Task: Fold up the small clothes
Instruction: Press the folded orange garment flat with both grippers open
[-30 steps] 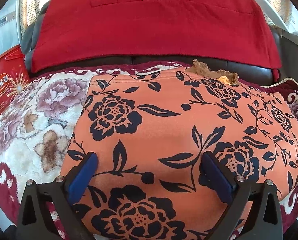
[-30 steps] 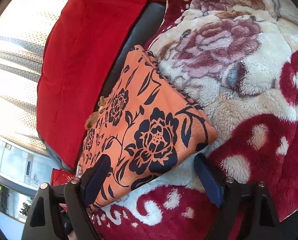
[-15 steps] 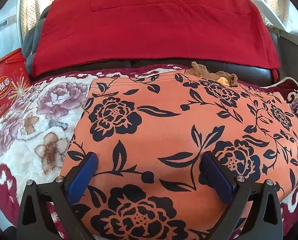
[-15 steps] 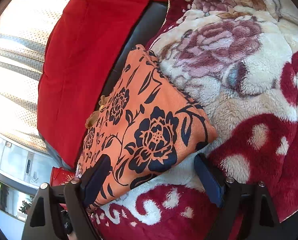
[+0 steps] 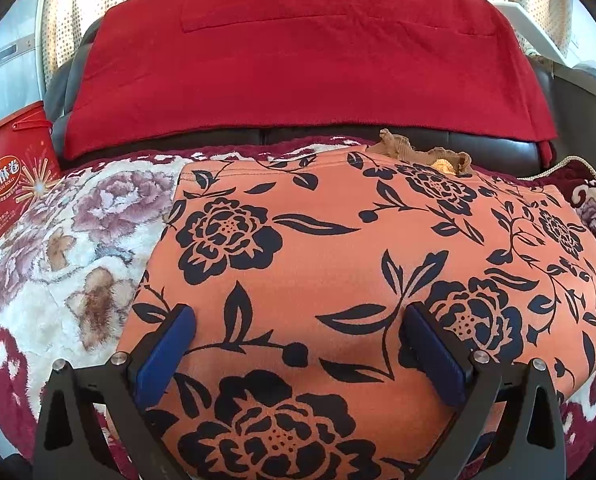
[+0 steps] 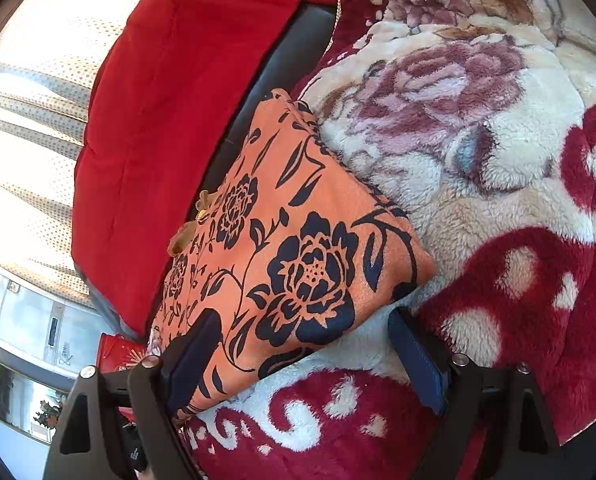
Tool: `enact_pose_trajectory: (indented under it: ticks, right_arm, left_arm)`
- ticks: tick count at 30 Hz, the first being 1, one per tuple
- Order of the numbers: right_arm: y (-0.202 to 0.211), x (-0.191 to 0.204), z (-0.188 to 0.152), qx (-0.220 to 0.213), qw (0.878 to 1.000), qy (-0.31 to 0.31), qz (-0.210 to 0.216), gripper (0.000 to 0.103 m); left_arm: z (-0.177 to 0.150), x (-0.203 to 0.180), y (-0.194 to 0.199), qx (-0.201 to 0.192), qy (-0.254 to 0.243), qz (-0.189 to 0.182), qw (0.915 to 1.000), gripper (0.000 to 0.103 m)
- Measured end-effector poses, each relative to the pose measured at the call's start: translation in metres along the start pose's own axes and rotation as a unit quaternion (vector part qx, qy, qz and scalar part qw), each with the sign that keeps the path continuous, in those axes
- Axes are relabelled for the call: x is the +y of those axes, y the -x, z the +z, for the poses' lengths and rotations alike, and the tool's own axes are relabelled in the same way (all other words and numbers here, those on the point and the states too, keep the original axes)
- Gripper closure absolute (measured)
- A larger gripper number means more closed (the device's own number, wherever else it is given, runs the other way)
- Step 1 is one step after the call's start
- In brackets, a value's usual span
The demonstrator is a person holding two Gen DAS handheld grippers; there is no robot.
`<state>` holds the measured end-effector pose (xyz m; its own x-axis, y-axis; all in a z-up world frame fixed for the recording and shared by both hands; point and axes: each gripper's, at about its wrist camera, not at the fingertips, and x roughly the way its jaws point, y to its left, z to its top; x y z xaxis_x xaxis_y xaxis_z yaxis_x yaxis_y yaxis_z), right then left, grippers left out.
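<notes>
An orange garment with a black flower print [image 5: 338, 272] lies folded flat on a plush flowered blanket [image 5: 58, 272]; a tan scrap of cloth [image 5: 422, 152] peeks from under its far edge. My left gripper [image 5: 298, 344] hovers over the garment's near part, open, blue pads wide apart with nothing pinched. In the right wrist view the same garment [image 6: 298, 248] lies slantwise. My right gripper [image 6: 306, 352] stands open by its near corner, left finger over the cloth, right finger above the blanket [image 6: 518, 280].
A red cushion cover [image 5: 298, 60] drapes the dark sofa back [image 5: 410, 136] behind the garment. A red snack tin [image 5: 10, 176] stands at the left edge of the seat. Curtains [image 6: 30, 120] and a glass cabinet lie beyond.
</notes>
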<state>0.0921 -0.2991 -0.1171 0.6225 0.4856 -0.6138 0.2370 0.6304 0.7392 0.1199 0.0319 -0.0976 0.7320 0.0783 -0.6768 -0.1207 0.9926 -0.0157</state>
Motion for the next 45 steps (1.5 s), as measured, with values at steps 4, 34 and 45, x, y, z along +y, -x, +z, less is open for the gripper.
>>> enact_pose_trajectory:
  ticks: [4,34,45]
  right_arm:
    - [0.0,-0.001,0.0,0.0,1.0,0.001,0.0,0.015]
    - [-0.019,0.041,0.006,-0.009,0.981,0.142,-0.131,0.014]
    - [0.003,0.005,0.016,-0.007,1.0,-0.006,0.03,0.014]
  left_arm:
    - [-0.002,0.001,0.0,-0.006,0.001,-0.003,1.0,0.0]
    - [-0.01,0.003,0.0,-0.029,0.006,-0.011,0.9995,0.0]
    - [-0.011,0.001,0.001,-0.031,0.004,-0.004,0.9995,0.0]
